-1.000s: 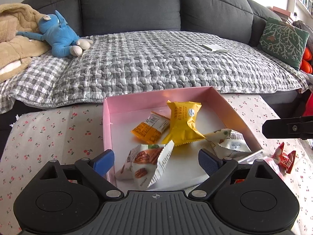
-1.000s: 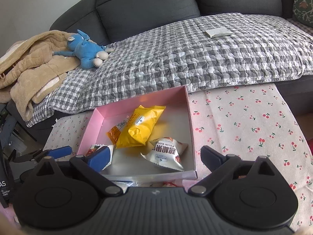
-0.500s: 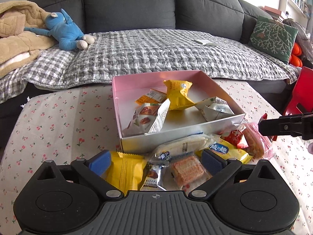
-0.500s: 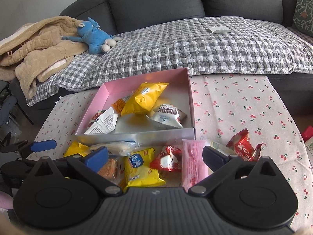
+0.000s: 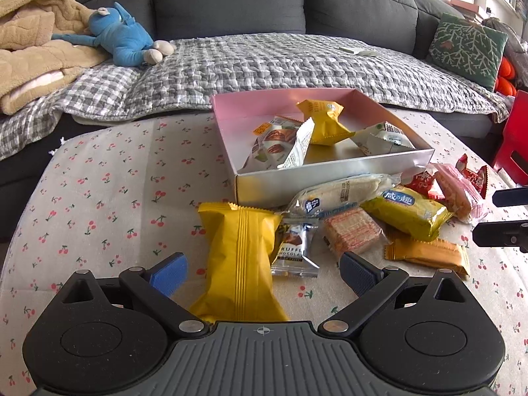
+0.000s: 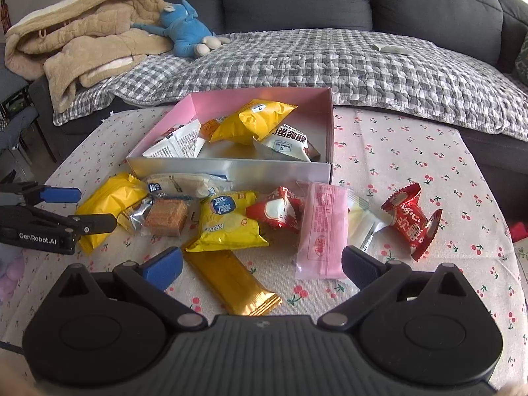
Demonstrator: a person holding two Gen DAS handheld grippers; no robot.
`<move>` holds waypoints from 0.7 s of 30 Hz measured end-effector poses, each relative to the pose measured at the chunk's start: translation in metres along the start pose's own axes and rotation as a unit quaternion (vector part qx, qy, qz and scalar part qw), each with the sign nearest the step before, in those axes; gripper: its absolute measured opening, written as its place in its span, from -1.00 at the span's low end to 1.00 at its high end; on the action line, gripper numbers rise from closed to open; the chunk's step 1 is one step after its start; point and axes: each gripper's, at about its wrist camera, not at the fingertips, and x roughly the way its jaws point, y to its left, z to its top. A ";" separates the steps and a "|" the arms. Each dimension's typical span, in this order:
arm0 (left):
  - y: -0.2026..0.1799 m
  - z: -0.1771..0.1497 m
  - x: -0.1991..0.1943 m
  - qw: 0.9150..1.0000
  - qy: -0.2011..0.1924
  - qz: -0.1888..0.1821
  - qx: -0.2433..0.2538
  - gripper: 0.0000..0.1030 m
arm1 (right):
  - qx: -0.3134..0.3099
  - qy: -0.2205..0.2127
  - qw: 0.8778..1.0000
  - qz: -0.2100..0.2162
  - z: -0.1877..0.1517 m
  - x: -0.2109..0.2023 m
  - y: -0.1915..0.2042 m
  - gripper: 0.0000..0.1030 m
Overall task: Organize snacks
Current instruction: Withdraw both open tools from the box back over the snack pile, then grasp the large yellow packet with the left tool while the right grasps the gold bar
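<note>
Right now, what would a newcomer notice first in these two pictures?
First the pink box at the table's middle, with a few packets inside. Then the heap of loose snacks before it, chiefly the big yellow packet between the open left gripper's fingers. Behind, a blue plush toy lies on the sofa.

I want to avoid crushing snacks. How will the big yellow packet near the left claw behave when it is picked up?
The big yellow packet looks puffed with air, so it is probably light and would dent under a tight squeeze. Its glossy film may be slippery between the fingers. It lies flat on the tablecloth between the open left claw's fingers, so it should not roll.
</note>
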 end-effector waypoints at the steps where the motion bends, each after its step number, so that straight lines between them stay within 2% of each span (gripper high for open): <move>1: 0.002 -0.003 0.000 1.000 0.004 -0.001 -0.003 0.94 | -0.001 0.002 1.000 0.004 -0.002 0.000 -0.001 0.99; 8: 0.009 -0.013 0.010 1.000 0.023 0.007 0.002 0.94 | -0.030 0.021 0.999 0.020 -0.016 0.008 0.006 0.99; 11: 0.009 -0.014 0.020 0.999 0.028 0.017 0.018 0.94 | -0.058 0.037 0.997 0.031 -0.024 0.018 0.018 0.99; 15: 0.010 -0.016 0.031 0.999 0.033 0.008 0.021 0.93 | -0.098 0.049 0.993 0.036 -0.031 0.027 0.030 0.99; 18: 0.010 -0.016 0.034 0.999 0.025 0.004 0.024 0.89 | -0.116 0.038 0.992 0.035 -0.034 0.026 0.032 0.99; 21: 0.009 -0.015 0.034 1.000 0.020 -0.004 0.020 0.86 | -0.109 0.035 0.993 0.039 -0.031 0.028 0.029 0.99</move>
